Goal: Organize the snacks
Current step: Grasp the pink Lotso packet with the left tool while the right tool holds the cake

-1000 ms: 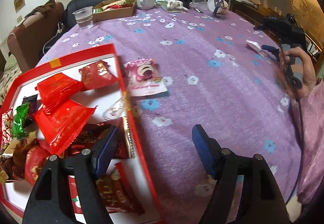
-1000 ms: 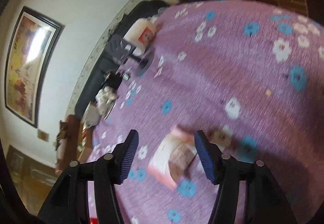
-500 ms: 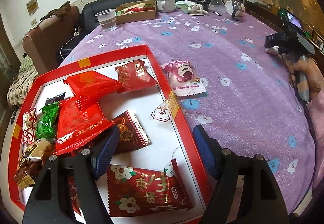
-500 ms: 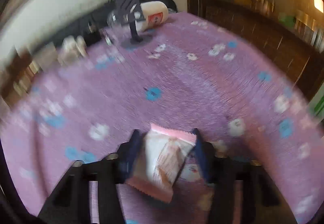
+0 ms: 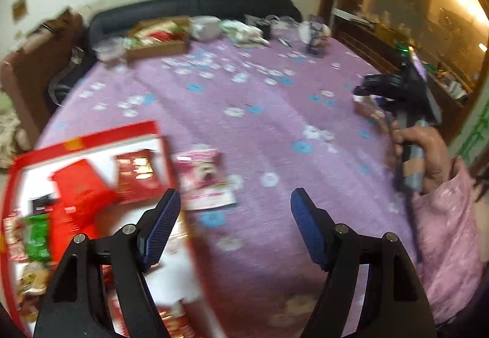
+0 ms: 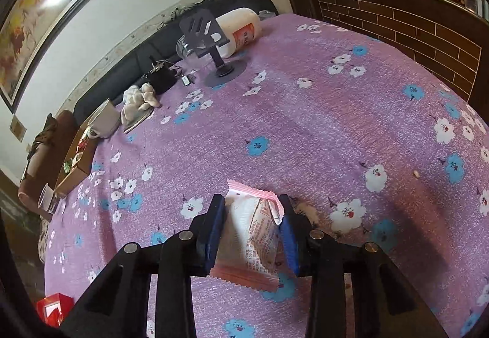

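Note:
My right gripper (image 6: 251,228) is shut on a pink and white snack packet (image 6: 249,234), held between the blue pads just above the purple flowered tablecloth (image 6: 305,124). My left gripper (image 5: 234,225) is open and empty, hovering over the right edge of the red tray (image 5: 91,137). The tray holds several red packets (image 5: 79,191) and a green one (image 5: 36,235). A pink bear snack packet (image 5: 205,177) lies on the cloth just right of the tray. The right gripper with its packet also shows in the left wrist view (image 5: 371,105), at the far right in a hand.
At the table's far side stand a cardboard box of snacks (image 6: 76,160), a white mug (image 6: 105,121), a plastic cup (image 6: 45,197), a crumpled cloth (image 6: 137,99), a phone stand (image 6: 214,47) and a lying white bottle (image 6: 238,29). A dark sofa (image 5: 189,6) runs behind the table.
The right gripper closed on the pink and white packet and now holds it steady. The left gripper swung right and forward, so the tray slid to the left of its view.

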Demonstrator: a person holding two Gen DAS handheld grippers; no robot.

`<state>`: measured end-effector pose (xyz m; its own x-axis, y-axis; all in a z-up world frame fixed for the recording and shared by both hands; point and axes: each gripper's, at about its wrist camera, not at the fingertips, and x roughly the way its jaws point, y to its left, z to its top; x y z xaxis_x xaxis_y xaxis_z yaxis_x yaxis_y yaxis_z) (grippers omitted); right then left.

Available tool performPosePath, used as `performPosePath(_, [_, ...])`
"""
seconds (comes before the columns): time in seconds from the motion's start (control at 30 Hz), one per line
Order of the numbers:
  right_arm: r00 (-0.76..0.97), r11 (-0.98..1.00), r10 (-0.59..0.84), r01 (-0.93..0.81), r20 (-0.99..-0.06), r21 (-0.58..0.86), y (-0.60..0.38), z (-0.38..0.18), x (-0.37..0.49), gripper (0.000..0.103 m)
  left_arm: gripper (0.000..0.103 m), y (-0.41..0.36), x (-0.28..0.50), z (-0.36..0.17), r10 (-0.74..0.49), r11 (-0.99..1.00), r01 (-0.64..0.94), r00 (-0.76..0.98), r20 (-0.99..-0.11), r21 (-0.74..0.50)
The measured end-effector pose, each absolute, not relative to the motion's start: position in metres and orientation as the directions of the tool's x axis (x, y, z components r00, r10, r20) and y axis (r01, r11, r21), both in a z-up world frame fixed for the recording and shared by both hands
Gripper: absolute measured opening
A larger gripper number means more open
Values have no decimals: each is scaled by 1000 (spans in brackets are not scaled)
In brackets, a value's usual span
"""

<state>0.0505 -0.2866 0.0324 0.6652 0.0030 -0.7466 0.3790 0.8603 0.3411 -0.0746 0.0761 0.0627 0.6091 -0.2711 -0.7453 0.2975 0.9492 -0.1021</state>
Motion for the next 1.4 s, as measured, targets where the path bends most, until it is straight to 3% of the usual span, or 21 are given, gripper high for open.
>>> performPosePath(0.07, [660,858,22,373,-751,352,-286,31,53,37,74,70,-63,56,-344,929,320,563,-752,-186])
performPosePath(0.23, [642,835,83,373,-762,405,-290,22,61,37,74,70,-54,32,-347,934,263,506,-790,-241])
performPosePath(0.33, [647,836,84,369,-758,407,-289,24,60,37,74,76,-59,35,-369,927,262,521,-770,-267])
performPosePath(0.57, [651,829,95,367,-753,422,-289,25,59,37,74,68,-59,31,-262,947,304,546,-796,-103])
performPosePath(0.8, [666,836,124,330,-736,439,-285,29,58,37,71,93,-45,30,-154,974,225,583,-798,-23])
performPosePath(0.87, [673,835,185,276,-717,475,-278,31,59,37,71,99,-41,32,-178,976,207,568,-804,-70])
performPosePath(1.07, [520,765,586,-104,-621,635,-208,35,64,36,71,82,-29,28,-177,978,192,537,-825,-84])
performPosePath(1.2, [405,807,590,-285,-698,516,-149,37,52,36,71,72,-17,21,-141,985,158,510,-849,-68])
performPosePath(1.4, [332,830,539,-365,-774,421,-119,26,39,36,71,75,-3,13,-60,995,100,520,-852,-9])
